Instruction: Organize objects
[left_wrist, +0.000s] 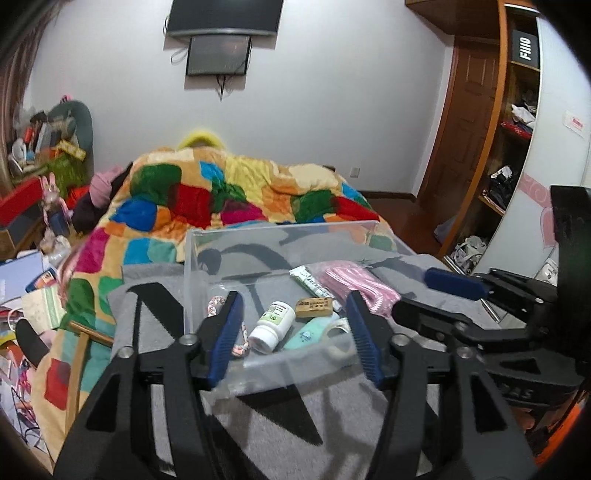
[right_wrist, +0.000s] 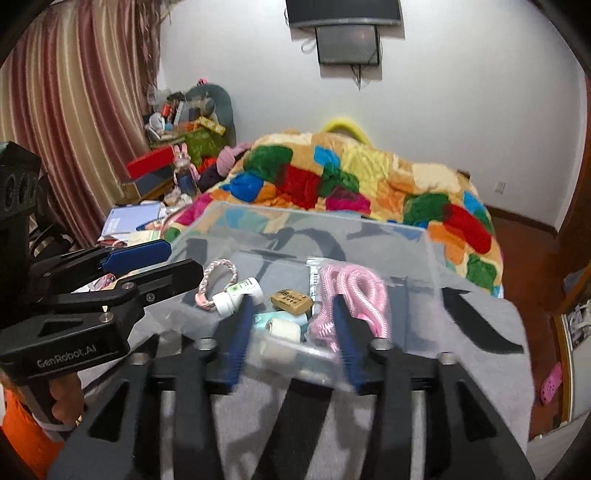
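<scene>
A clear plastic box (left_wrist: 207, 258) (right_wrist: 424, 258) stands on a grey mat on the bed. Inside lie a white pill bottle (left_wrist: 271, 325) (right_wrist: 236, 295), a tan eraser (left_wrist: 314, 307) (right_wrist: 290, 298), a pink coiled cord (left_wrist: 356, 286) (right_wrist: 358, 291), a braided bracelet (left_wrist: 216, 304) (right_wrist: 218, 278), a mint item (left_wrist: 308, 332) (right_wrist: 280, 317), a white tape roll (right_wrist: 284, 330) and a white tube (left_wrist: 314, 282). My left gripper (left_wrist: 295, 336) (right_wrist: 162, 266) is open and empty at the box's near wall. My right gripper (right_wrist: 291, 332) (left_wrist: 428, 295) is open and empty at the near wall too.
The grey mat (left_wrist: 295, 424) with black markings covers the bed's near end. A colourful patchwork quilt (left_wrist: 221, 195) lies behind the box. Clutter fills the left bedside (left_wrist: 33, 258). Wooden shelves (left_wrist: 513, 147) stand at the right.
</scene>
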